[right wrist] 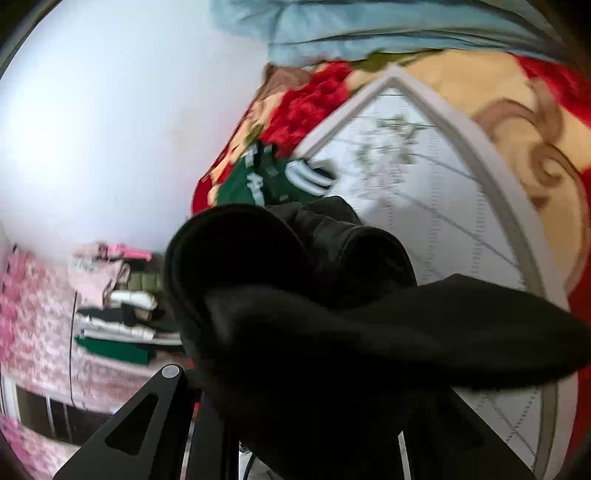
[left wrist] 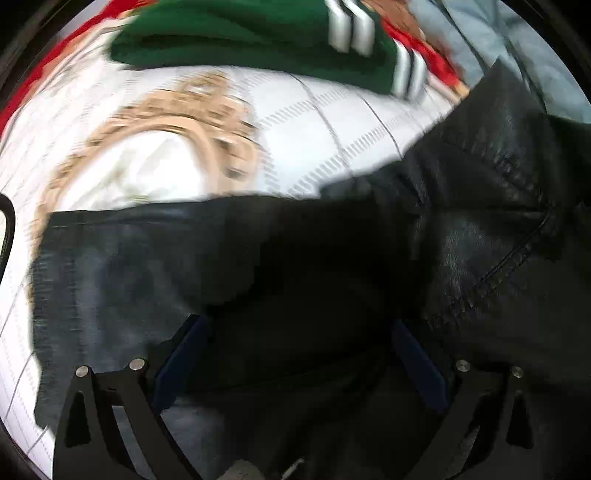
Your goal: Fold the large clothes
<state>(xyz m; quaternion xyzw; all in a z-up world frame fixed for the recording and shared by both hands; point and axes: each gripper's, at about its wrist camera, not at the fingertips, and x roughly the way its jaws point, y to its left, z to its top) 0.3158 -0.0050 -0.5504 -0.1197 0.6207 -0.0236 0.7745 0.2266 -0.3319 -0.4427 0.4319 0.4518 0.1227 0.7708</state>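
No writing is legible. 1 black jacket [left wrist: 480, 229] fills the left gripper [left wrist: 301, 354], whose jaws stand spread around it; 1 green top [left wrist: 240, 40] lies at 12 o'clock. Right gripper's [right wrist: 314, 417] grip on the jacket [right wrist: 332, 325]: cannot tell.

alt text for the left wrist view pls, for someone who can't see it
A black leather-look garment fills the lower right of the blurred frame, draped across the left tool, hiding whether it grips. Behind it lie a white patterned bedcover and a green garment with white stripes.

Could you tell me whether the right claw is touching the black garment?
Touching: the right wrist view shows the black garment draped over the right claw, hiding its fingers.
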